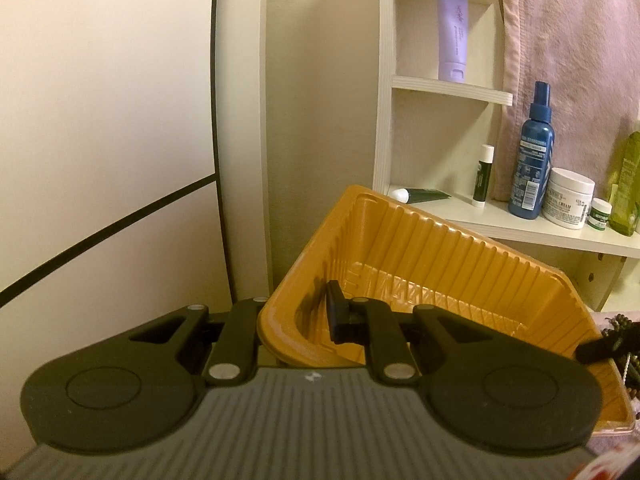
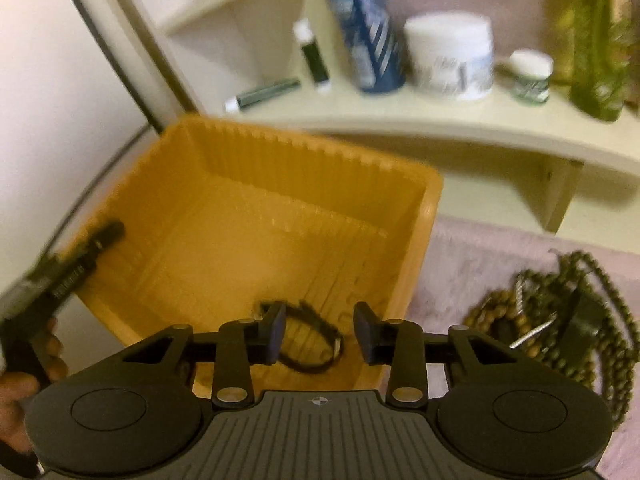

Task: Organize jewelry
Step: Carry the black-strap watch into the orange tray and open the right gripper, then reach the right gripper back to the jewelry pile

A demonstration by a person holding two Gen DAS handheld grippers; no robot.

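An orange ribbed plastic tray [image 1: 440, 264] sits tilted in front of the shelf. My left gripper [image 1: 298, 316] is shut on the tray's near-left rim, one finger inside and one outside. In the right wrist view the tray [image 2: 248, 184] holds a dark bracelet [image 2: 312, 340] at its near end. My right gripper [image 2: 320, 334] is open just above that bracelet and holds nothing. A heap of olive-green and brown bead necklaces [image 2: 560, 320] lies on the pink cloth to the tray's right. The left gripper's finger [image 2: 76, 264] shows at the tray's left rim.
A cream shelf unit [image 1: 500, 224] behind the tray holds a blue spray bottle [image 1: 534, 152], a white cream jar [image 1: 568, 198], a small jar, a lip balm stick [image 1: 482, 174], a green bottle and a lilac tube [image 1: 452, 32]. A pink towel [image 1: 568, 40] hangs behind. A white wall stands at the left.
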